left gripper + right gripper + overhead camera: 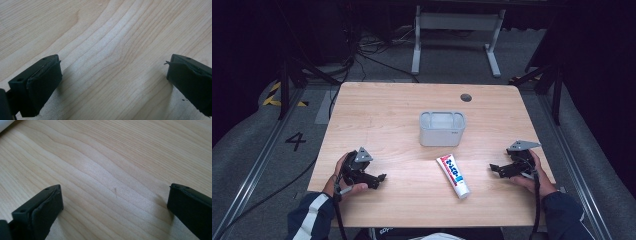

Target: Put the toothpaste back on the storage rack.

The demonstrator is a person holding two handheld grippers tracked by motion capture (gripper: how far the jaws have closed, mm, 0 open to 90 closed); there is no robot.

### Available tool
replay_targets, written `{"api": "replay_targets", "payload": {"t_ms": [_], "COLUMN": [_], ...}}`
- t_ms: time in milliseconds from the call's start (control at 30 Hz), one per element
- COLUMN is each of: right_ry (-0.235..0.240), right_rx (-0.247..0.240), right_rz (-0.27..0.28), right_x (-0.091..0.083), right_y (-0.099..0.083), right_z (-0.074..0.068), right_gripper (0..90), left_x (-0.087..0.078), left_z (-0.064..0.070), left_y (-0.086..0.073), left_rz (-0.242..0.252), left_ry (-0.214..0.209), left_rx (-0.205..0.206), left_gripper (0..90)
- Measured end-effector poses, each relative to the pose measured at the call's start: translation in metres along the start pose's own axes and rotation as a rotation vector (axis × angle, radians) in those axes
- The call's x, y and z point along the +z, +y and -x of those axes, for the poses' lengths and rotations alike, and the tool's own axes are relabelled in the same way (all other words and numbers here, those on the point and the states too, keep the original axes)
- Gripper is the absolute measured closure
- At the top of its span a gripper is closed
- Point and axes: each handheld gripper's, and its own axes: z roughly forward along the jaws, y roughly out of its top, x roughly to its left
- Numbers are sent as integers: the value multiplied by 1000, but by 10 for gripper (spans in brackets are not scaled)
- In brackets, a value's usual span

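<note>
A white toothpaste tube (453,175) with red and blue print lies flat on the wooden table (392,110), cap end toward the front. Behind it stands an empty grey rectangular holder (442,128). My left gripper (379,181) rests on the table at the front left, held in a hand, pointing right toward the tube. My right gripper (494,170) rests at the front right, pointing left at the tube. Both stand open with bare wood between the jaws in the left gripper view (113,75) and the right gripper view (115,200). A white sliver of the tube (6,123) shows at that view's top left corner.
A dark round grommet (466,97) sits near the table's far edge. Beyond the table stand a white desk frame (457,35) and floor cables (372,50). Rails run along both sides of the table on the floor.
</note>
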Motion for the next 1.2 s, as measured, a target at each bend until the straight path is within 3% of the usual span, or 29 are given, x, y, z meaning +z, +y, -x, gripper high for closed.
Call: {"api": "replay_targets", "payload": {"t_ms": [400, 567, 633, 733, 800, 1200], "right_ry": [-10, -3, 6, 15, 34, 75], "right_rx": [8, 12, 1, 0, -2, -45], "right_rz": [-10, -22, -23, -27, -26, 16], "right_x": [-1, -5, -8, -9, -10, -22], "right_y": [0, 1, 2, 2, 3, 20], "right_z": [-1, -3, -4, -5, -7, -35], "right_gripper": [11, 91, 166, 169, 208, 234], "left_x": [0, 0, -1, -1, -1, -1], "left_z": [-1, -1, -1, -1, -1, -1], "left_y": [-1, -1, -1, -1, -1, -1], "left_rz": [2, 2, 0, 0, 0, 0], "left_ry": [-12, -13, -13, -14, -14, -14], "left_rx": [7, 10, 12, 13, 12, 13], "left_gripper": [2, 3, 3, 3, 2, 3]}}
